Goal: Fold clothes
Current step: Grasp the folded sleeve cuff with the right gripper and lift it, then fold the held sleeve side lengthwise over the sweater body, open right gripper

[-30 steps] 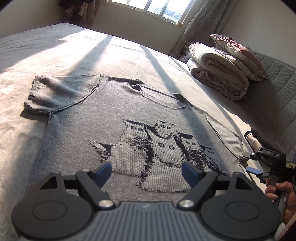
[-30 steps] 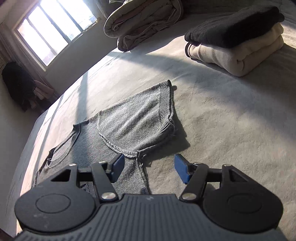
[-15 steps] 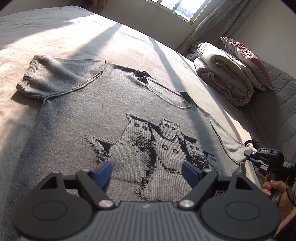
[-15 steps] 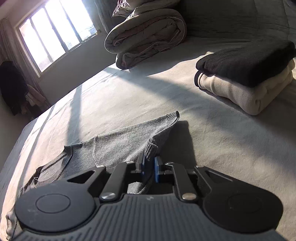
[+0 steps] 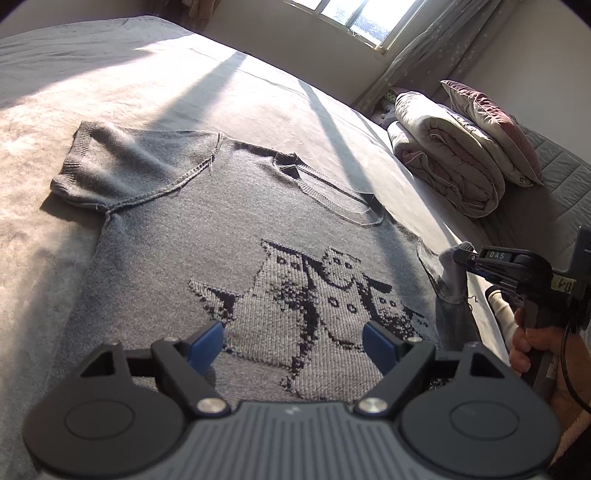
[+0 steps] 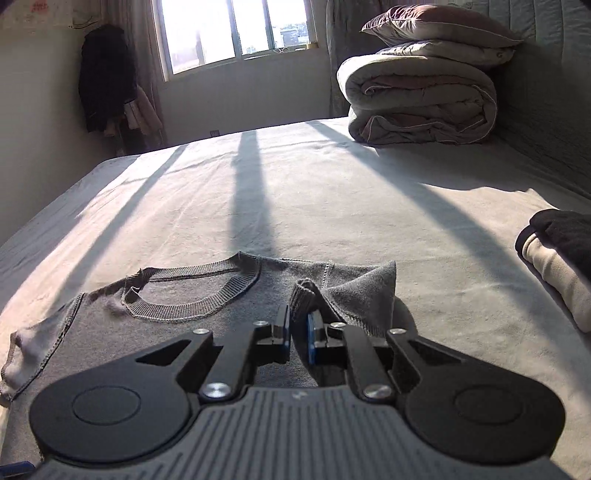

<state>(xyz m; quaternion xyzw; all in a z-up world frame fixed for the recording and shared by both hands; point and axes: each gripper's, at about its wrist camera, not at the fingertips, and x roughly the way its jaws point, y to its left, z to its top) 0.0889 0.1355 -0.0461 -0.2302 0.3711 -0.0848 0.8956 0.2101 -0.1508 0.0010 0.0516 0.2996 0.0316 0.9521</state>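
A grey knitted short-sleeved sweater [image 5: 207, 258] lies face up and spread flat on the bed, its ribbed neckline [image 5: 332, 192] toward twelve o'clock in the left wrist view. A dark and pale knitted figure motif [image 5: 314, 314] covers the chest. The sleeve at ten o'clock [image 5: 129, 166] lies flat; the sleeve at three o'clock [image 5: 452, 273] is lifted and bunched, its ribbed cuff [image 6: 304, 295] raised off the bed.

Sunlit bed [image 6: 332, 192], window [image 6: 236, 29] behind, rolled duvet [image 6: 417, 107], pillow [image 6: 436, 26] on top, curtains [image 5: 424, 48]
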